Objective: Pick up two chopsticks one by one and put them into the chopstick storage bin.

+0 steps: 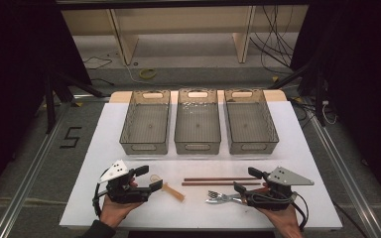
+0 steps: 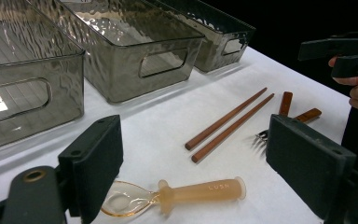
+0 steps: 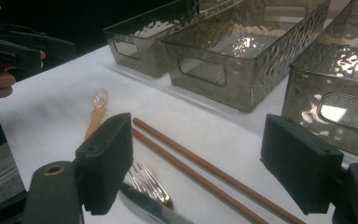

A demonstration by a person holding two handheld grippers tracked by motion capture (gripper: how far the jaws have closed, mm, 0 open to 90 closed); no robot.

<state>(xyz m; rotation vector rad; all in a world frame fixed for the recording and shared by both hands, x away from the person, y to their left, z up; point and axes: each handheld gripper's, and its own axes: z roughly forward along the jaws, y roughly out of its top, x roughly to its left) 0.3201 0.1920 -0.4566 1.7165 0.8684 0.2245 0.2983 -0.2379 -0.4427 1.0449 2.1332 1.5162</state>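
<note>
We see 3 smoky, ripple-walled plastic bins [image 1: 197, 121] in a row at the far side of the white table [image 1: 79, 198], and nearer us a translucent amber spoon [image 2: 177, 195] with a stubby handle, 2 brown chopsticks [image 1: 222, 181] lying parallel, and metal forks [image 1: 218, 197]. We hold the left gripper [image 1: 149, 178] with jaws wide just beside the spoon. The right gripper [image 1: 247, 181] also stands wide, between the forks and the chopsticks' ends.

"LUSN" on the spoon [image 2: 177, 195] handle; a dark "5" on the floor [image 1: 25, 144] left of the table.
</note>
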